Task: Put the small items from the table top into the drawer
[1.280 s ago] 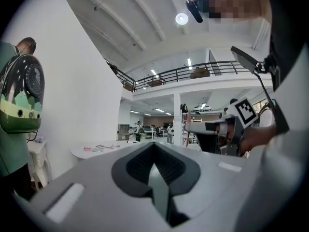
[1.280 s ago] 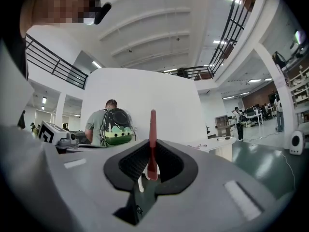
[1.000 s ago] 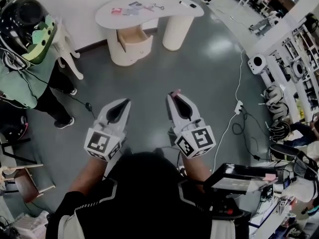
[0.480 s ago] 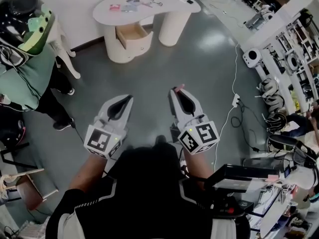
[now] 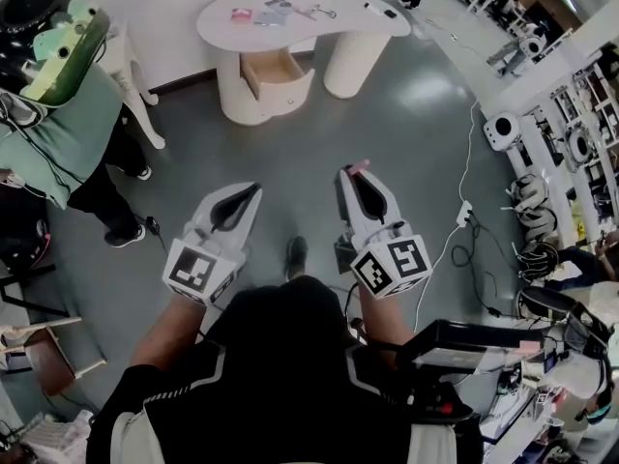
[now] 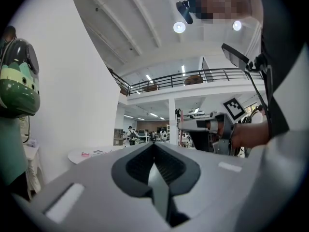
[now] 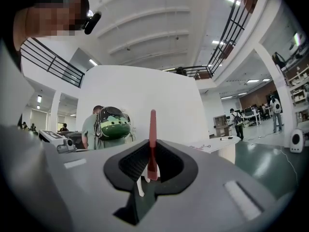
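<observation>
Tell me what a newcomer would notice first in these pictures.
The right hand-held gripper, centre, clamps a pink strip; the left hand-held gripper beside it is shut, empty. Far ahead stands a white table, drawer open, small items on top. A person's green backpack shows top left.

I stand on a glossy grey-green floor. Ahead, a white wall backs a curved white tabletop on round pedestals. To my right runs shelving, with a white cable trailing over the floor. Round ceiling lights glow above a railed balcony.
</observation>
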`<state>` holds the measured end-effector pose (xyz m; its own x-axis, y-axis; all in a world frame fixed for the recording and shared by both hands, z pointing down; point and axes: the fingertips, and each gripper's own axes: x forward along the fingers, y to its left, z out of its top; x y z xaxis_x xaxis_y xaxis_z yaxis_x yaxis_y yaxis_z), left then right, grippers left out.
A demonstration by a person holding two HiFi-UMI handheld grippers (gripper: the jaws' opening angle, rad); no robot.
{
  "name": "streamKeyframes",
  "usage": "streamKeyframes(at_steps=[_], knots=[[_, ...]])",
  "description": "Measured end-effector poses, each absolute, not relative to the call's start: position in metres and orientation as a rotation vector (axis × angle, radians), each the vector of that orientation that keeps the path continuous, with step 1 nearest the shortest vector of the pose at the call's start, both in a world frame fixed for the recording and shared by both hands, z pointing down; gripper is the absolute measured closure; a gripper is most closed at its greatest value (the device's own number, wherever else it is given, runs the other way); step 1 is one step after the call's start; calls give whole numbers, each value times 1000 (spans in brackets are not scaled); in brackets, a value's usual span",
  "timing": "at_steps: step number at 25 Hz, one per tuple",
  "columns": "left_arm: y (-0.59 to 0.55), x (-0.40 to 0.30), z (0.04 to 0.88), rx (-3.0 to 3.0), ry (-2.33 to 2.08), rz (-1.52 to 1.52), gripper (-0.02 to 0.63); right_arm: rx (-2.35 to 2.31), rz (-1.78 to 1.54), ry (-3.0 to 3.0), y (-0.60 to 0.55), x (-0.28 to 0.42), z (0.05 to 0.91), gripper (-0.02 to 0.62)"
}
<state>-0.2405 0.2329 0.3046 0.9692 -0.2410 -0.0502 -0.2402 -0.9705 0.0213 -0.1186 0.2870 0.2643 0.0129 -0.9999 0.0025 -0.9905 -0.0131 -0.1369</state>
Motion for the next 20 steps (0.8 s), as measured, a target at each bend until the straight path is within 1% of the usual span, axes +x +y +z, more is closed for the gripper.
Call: streamKeyframes(at_steps=[6,14,20], knots=[[197,-211,309,3086,-462,-47,606,-2115,-161,2162,252,-83,270,554],[153,-131,301,3118,-480,-14,606,-2061,-184,2166,204,-7,274,554],[129,-77,299,3142,-465,27,606,-1981,-236,2227,172,37,282,554]])
